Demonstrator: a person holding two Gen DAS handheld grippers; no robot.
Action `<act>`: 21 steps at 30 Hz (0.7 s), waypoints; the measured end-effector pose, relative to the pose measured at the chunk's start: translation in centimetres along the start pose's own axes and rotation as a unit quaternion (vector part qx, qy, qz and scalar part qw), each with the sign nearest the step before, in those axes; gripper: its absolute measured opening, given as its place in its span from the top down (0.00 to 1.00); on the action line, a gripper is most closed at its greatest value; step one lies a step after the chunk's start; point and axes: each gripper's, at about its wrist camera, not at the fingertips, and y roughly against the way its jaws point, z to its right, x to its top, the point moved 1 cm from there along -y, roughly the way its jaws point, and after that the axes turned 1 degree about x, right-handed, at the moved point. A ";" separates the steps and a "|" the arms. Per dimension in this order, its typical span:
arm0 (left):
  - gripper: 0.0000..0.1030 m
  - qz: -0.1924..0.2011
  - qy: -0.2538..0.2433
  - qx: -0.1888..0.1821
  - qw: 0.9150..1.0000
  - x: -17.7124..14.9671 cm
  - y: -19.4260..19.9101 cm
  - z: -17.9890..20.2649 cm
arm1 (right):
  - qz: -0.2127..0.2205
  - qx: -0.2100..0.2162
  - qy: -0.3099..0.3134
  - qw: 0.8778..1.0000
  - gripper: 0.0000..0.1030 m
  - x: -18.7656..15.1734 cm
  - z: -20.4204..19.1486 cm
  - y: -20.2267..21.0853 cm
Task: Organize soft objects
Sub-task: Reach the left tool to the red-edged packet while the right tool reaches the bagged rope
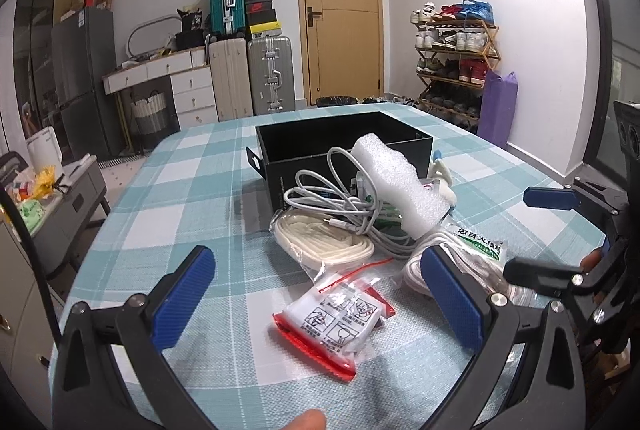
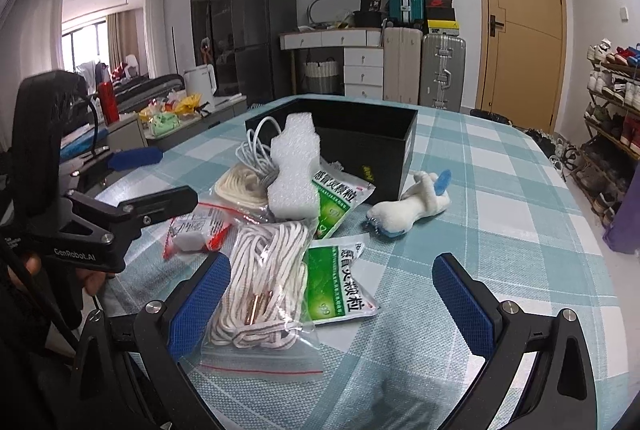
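Right wrist view: checked tablecloth [image 2: 500,197] carries a black box [image 2: 372,149], foam block [image 2: 294,169], bagged rope [image 2: 264,282], green sachets [image 2: 340,282] and plush toy [image 2: 408,207]. Right gripper [image 2: 332,302] and left gripper [image 1: 320,298] both spread wide, empty. Suitcases [image 2: 442,69] near the door [image 2: 520,25].

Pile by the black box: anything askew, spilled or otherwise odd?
Yes, mildly. The foam block sits tilted on the grey cable and a green sachet, not flat on the table. The plush toy lies on its side apart from the pile. The box looks empty. Nothing spilled or damaged.
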 end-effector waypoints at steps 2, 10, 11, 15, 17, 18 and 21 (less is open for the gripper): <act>0.00 -0.004 -0.004 0.002 1.000 0.0 0.0 -0.2 | -0.007 0.006 0.008 1.000 0.00 0.0 -0.5 -0.3; 0.00 -0.055 0.019 -0.027 0.998 -0.7 -1.2 -1.7 | -0.029 0.018 0.027 0.999 0.05 -0.2 -2.4 -1.3; 0.00 -0.059 0.020 -0.031 0.998 -0.8 -1.3 -1.8 | -0.030 0.020 0.029 0.999 0.06 -0.3 -2.6 -1.4; 0.00 -0.073 0.012 -0.035 0.997 -1.2 -1.6 -1.6 | -0.040 0.028 0.036 0.998 0.12 -0.4 -3.4 -2.0; 0.00 -0.073 0.006 -0.035 0.997 -1.4 -1.7 -1.4 | -0.043 0.028 0.044 0.998 0.13 -0.5 -3.8 -2.0; 0.00 -0.075 0.002 -0.034 0.997 -1.5 -1.7 -1.3 | -0.043 0.027 0.045 0.998 0.13 -0.5 -4.1 -2.1; 0.01 -0.082 -0.006 -0.029 0.996 -1.6 -2.0 -1.2 | -0.047 0.029 0.045 0.997 0.17 -0.6 -4.5 -2.3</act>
